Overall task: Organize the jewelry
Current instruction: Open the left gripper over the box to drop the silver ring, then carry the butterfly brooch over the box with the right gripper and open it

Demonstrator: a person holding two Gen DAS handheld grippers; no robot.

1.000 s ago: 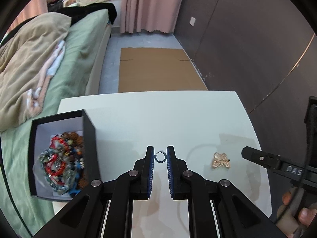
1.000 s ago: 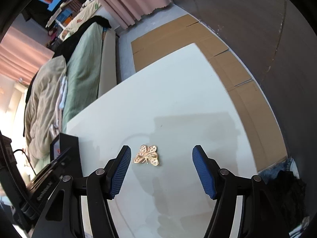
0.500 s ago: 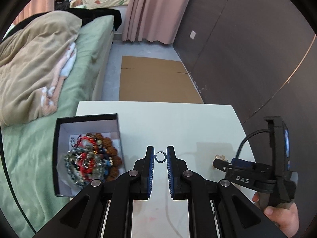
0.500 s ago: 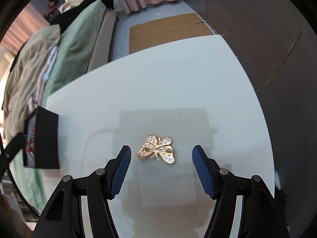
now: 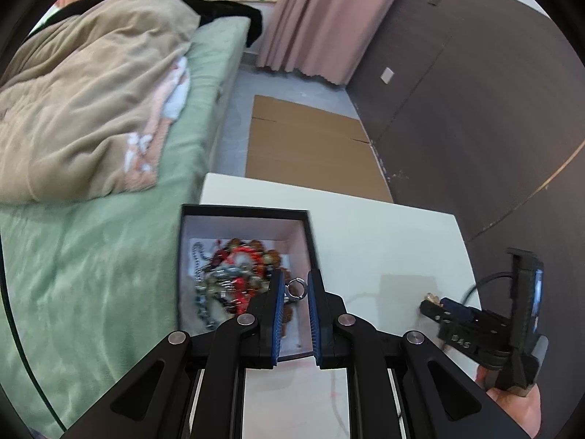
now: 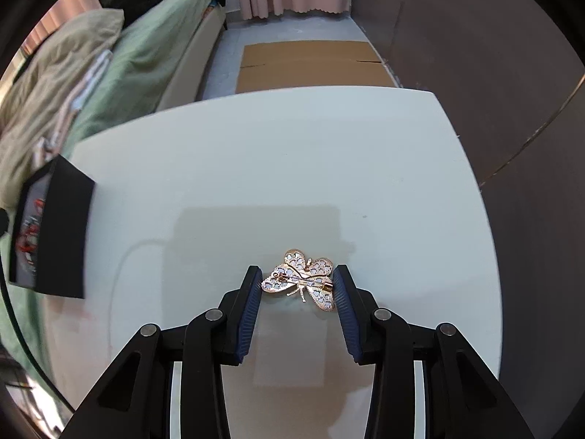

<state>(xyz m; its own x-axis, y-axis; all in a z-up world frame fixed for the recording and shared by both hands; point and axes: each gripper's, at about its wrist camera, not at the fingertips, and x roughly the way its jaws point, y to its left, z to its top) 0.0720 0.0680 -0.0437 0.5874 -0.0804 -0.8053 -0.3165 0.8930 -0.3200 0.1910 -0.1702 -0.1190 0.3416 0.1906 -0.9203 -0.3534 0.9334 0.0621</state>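
Observation:
My left gripper (image 5: 295, 285) is shut on a small silver ring (image 5: 296, 289) and holds it above the right part of the open black jewelry box (image 5: 309, 234), which holds several bead bracelets (image 5: 237, 270) and a chain. My right gripper (image 6: 297, 281) has closed around a gold butterfly brooch (image 6: 303, 280) lying face down on the white table (image 6: 278, 168); both pads touch its wing tips. The right gripper also shows at the right edge of the left wrist view (image 5: 435, 307). The box shows at the left in the right wrist view (image 6: 62, 234).
A bed with a green sheet (image 5: 91, 256) and a beige blanket (image 5: 84, 109) lies left of the table. Flat cardboard (image 5: 307, 146) lies on the floor beyond it. A dark wall panel (image 5: 457, 117) runs along the right.
My left gripper has carried the ring left, from above the bare table to above the box. My right gripper has moved down to the brooch and closed from wide open onto it.

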